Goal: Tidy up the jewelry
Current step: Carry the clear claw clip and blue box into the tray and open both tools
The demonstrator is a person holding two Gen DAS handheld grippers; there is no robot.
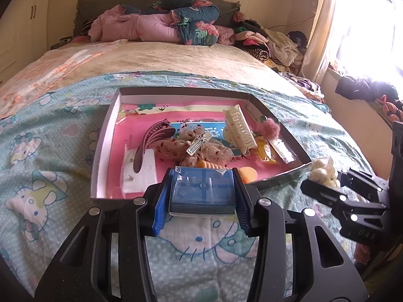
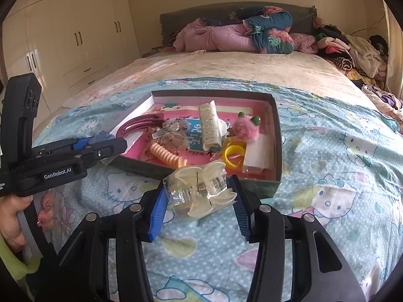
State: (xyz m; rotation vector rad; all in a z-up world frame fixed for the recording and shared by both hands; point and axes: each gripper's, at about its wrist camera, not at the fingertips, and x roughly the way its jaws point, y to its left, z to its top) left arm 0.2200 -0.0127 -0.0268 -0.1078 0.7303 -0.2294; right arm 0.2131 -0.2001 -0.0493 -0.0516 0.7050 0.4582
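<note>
A shallow dark box [image 1: 103, 136] [image 2: 275, 136] with a pink lining lies on the bed. It holds several hair accessories: a cream claw clip [image 1: 240, 128] [image 2: 209, 128], a maroon clip [image 1: 153, 138] [image 2: 141, 123], a lace bow with a metal clip [image 1: 199, 143], an orange coil tie [image 2: 165, 153], a pink pom-pom [image 1: 270, 125] [image 2: 245, 128] and a yellow ring [image 2: 234, 156]. My left gripper [image 1: 202, 188] is shut on a small blue clear box [image 1: 202, 191] at the box's near edge. My right gripper [image 2: 199, 198] is shut on a clear-and-cream claw clip [image 2: 201, 191] just in front of the box.
A Hello Kitty sheet [image 1: 50, 151] [image 2: 340, 176] covers the near bed. Folded quilts [image 1: 176, 22] and piled clothes [image 1: 272, 42] lie at the headboard. Wardrobes [image 2: 75, 32] stand left; a bright window [image 1: 365, 25] is right.
</note>
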